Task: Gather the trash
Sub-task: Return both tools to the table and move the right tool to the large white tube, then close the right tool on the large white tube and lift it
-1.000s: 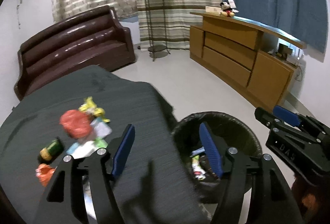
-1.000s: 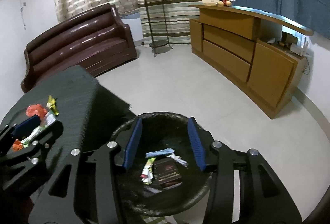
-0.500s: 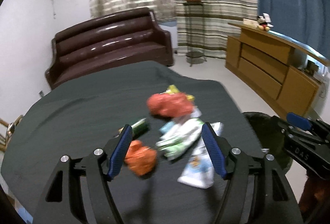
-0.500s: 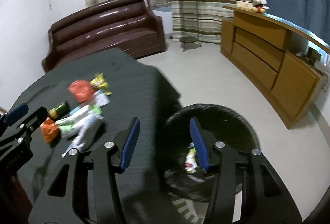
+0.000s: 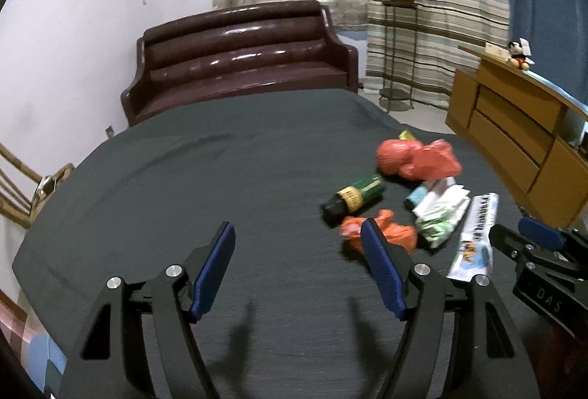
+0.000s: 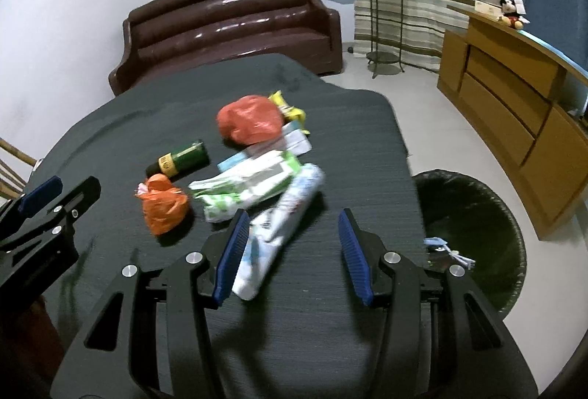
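Trash [image 6: 257, 178] on tbl, bottle [image 6: 180, 158] lying, cap prob. near-left.

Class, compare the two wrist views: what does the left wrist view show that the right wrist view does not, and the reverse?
Only the left wrist view shows the wooden chair at the table's far left. Only the right wrist view shows the black bin on the floor beside the table. Both show the green bottle, orange bag, red bag, sofa and open grippers.
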`<state>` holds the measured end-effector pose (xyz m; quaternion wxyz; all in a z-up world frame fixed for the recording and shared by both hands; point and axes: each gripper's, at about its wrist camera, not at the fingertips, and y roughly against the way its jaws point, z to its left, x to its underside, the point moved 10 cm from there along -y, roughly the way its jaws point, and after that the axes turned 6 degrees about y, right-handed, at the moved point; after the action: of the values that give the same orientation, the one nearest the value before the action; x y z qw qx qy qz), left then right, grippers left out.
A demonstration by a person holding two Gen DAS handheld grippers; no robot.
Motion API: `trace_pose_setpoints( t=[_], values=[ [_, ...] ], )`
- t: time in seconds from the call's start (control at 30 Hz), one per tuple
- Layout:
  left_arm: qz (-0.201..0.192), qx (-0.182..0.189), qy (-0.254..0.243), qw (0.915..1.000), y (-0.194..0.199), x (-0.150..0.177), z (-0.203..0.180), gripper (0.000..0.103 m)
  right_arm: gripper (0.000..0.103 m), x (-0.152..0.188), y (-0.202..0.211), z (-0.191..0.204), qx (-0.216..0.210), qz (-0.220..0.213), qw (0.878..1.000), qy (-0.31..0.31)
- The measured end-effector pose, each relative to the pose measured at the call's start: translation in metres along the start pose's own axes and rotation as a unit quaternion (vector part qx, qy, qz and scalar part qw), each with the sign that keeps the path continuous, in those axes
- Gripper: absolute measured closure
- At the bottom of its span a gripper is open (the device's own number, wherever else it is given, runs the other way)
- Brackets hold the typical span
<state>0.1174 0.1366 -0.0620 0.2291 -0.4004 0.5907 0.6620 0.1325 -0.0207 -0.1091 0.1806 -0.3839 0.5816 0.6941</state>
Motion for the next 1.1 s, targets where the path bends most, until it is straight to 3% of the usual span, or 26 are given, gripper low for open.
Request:
trace_pose_setpoints(
  t=[0.37, 0.57, 0.83, 1.1],
  values=[
    [0.016, 0.012, 0.012, 0.9997, -0.008, 0.009, 0.014, 0.034, 0.048, 0.014, -0.026, 0.015, 0.012, 0.058, 0.998, 0.002],
    [0.022, 0.017, 0.012, 0.9995, -0.012, 0.009, 0.013, 0.034, 0.051, 0.014, -0.026, 0.009, 0.025, 0.061, 0.998, 0.013],
    [0.029, 0.022, 0.012, 0.9993, -0.015, 0.009, 0.009, 0.034, 0.066, 0.013, -0.023, -0.006, 0.035, 0.06, 0.997, 0.018],
    [0.038, 0.027, 0.009, 0.9989, -0.018, 0.013, 0.001, 0.034, 0.064, 0.008, -0.029, -0.009, 0.026, 0.057, 0.998, 0.009]
  ],
)
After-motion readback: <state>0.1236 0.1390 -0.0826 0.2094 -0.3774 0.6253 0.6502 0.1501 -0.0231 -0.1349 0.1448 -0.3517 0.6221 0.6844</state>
